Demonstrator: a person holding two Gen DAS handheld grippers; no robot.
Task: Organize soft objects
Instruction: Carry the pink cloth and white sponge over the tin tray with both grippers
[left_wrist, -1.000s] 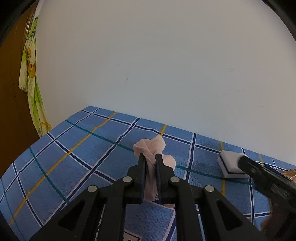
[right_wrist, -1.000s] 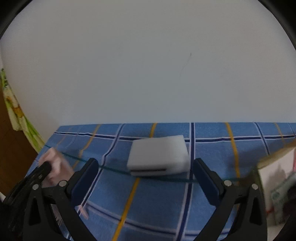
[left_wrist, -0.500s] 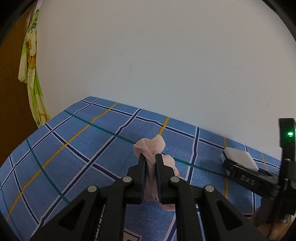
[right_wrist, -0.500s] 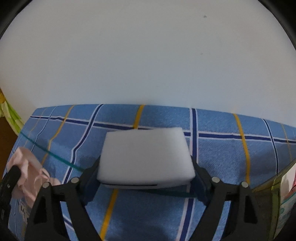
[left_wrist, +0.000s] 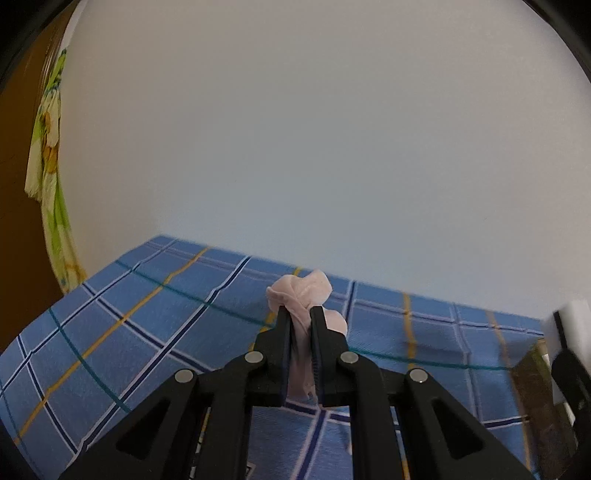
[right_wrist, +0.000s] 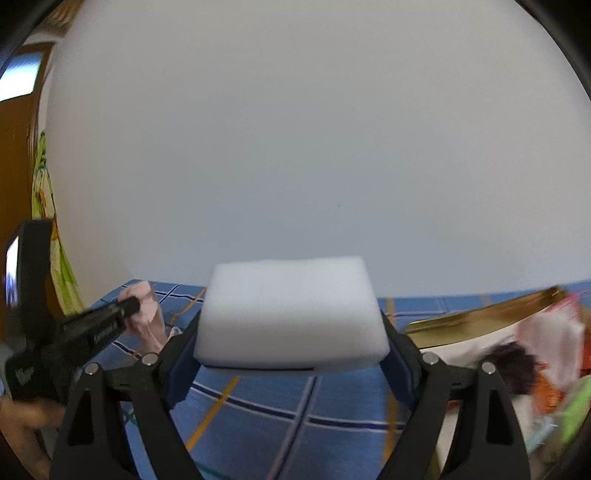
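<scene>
My right fingers (right_wrist: 291, 325) now clamp the sponge (right_wrist: 291, 314), lifted off the bed (right_wrist: 295, 413). My left fingers (left_wrist: 300, 314) stay clenched on the pink cloth (left_wrist: 301, 295); both can go to the box (right_wrist: 480, 321) at the bed's right edge.

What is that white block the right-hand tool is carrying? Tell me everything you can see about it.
The white block looks like a soft foam sponge: rectangular, plain matte white, with rounded edges and a thin dark line along its lower front edge. It sits level and crosswise between the two fingers of the right gripper, which press on its short ends. It is lifted clear of the blue checked cloth below. Nothing else touches it. In the left camera only its corner shows at the right edge.
</scene>
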